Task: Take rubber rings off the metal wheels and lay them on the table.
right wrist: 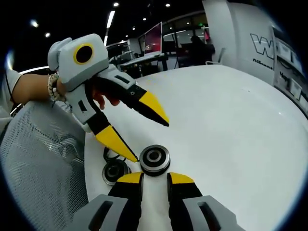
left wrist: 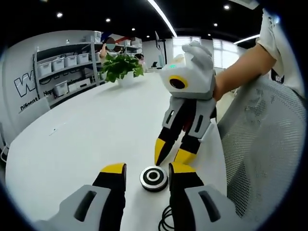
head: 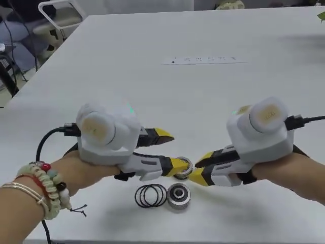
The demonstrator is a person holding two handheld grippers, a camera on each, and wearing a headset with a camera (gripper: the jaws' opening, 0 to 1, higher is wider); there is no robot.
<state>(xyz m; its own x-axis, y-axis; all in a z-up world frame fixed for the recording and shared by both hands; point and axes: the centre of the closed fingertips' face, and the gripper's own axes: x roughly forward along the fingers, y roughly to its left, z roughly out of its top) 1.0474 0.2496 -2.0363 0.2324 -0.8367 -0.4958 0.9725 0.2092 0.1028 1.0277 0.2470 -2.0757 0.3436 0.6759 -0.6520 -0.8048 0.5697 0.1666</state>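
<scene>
A metal wheel [head: 182, 168] with a dark rubber ring around its rim lies flat on the white table [head: 203, 101]. My left gripper [head: 173, 151] stands wide open, its lower jaw tip touching or nearly touching this wheel [right wrist: 154, 160]. In the left gripper view the wheel [left wrist: 154, 178] sits just ahead of the gap of my left gripper [left wrist: 147, 169]. My right gripper [head: 199, 170] faces it from the right, narrowly open, tips just short of the wheel. A second, bare wheel [head: 179, 195] lies nearer me, with several loose black rubber rings [head: 151, 195] beside it.
The table's front edge runs just below the bare wheel. A printed paper strip [head: 203, 60] lies far back on the table. A white chair [head: 58, 20] stands past the far left corner. A mesh chair back [left wrist: 255, 144] is behind the right gripper; a potted plant [left wrist: 120, 67] stands farther off.
</scene>
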